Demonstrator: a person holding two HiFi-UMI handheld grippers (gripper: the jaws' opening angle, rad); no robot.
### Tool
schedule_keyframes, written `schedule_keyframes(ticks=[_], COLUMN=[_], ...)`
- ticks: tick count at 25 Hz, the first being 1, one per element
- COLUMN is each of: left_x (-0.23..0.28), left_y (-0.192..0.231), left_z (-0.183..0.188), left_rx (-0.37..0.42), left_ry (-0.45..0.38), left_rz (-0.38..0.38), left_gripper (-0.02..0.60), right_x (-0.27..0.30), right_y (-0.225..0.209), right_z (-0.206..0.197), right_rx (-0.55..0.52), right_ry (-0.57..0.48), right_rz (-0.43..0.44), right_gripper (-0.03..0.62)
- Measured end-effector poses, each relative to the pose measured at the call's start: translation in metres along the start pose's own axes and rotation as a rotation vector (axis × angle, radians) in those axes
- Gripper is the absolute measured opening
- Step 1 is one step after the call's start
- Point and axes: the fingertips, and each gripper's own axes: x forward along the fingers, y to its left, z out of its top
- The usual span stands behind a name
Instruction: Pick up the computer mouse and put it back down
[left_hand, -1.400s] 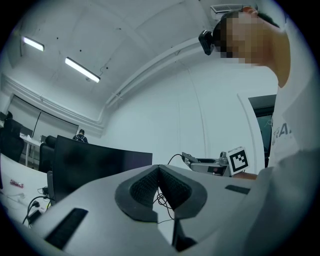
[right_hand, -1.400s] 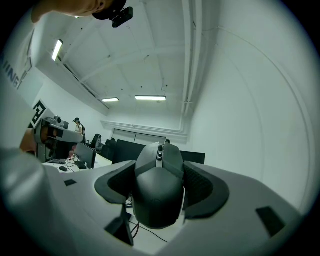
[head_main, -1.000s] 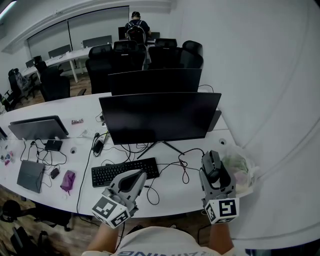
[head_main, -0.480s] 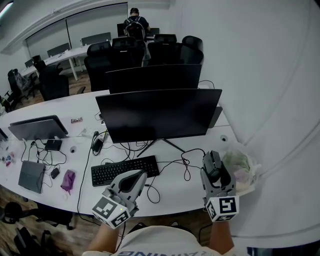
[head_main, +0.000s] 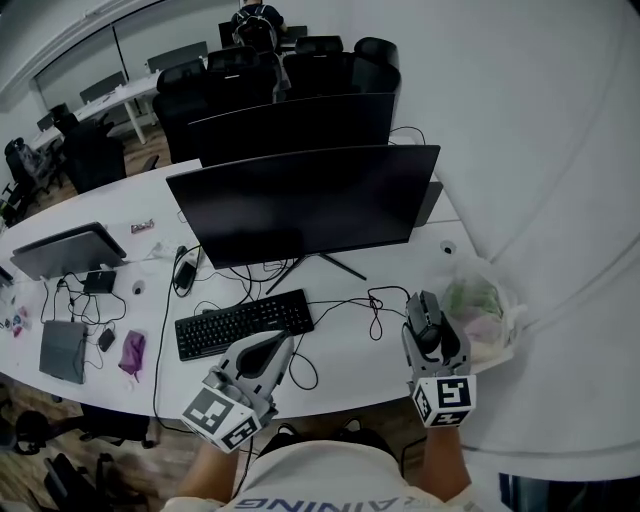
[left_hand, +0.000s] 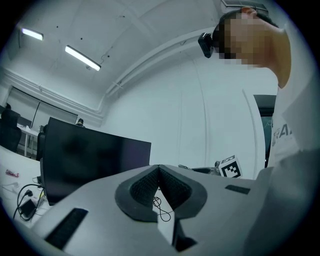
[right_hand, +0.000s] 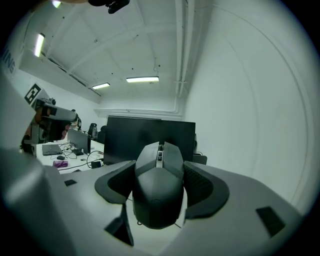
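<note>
A dark grey computer mouse (right_hand: 158, 187) sits clamped between the jaws of my right gripper (right_hand: 160, 192), held up above the white desk (head_main: 345, 365). In the head view the mouse (head_main: 428, 326) shows at the front of the right gripper (head_main: 431, 338), near the desk's right end. My left gripper (head_main: 268, 357) hovers over the desk's front edge, just right of the black keyboard (head_main: 243, 322). Its jaws meet with nothing between them in the left gripper view (left_hand: 159, 176).
Two black monitors (head_main: 300, 205) stand behind the keyboard, with loose cables (head_main: 370, 305) under them. A crumpled plastic bag (head_main: 480, 315) lies at the desk's right end. A laptop (head_main: 65, 250), a tablet (head_main: 62, 350) and a purple pouch (head_main: 132, 352) lie far left. Office chairs (head_main: 270, 80) stand behind.
The head camera has tipped, so the desk and monitors have slid slightly left and up in view. Both grippers hold their places, the mouse still in the right one.
</note>
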Motion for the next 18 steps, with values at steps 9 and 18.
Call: schedule_keyframes(ticks=[9,18], left_x=[0.028,0.042], left_y=[-0.017,-0.026], left_z=[-0.018,-0.045], left_rx=[-0.029,-0.059], left_ry=[0.052,0.118], left_rz=[-0.051,-0.061], left_gripper=[0.005,0.005], right_x=[0.001,0.004], right_y=[-0.023,-0.039], right_z=[-0.061,-0.13], right_rx=[0.049,0.089], right_ry=[0.115,0.239], right_rz=[-0.022,-0.042], right_gripper=[0.301,0.301])
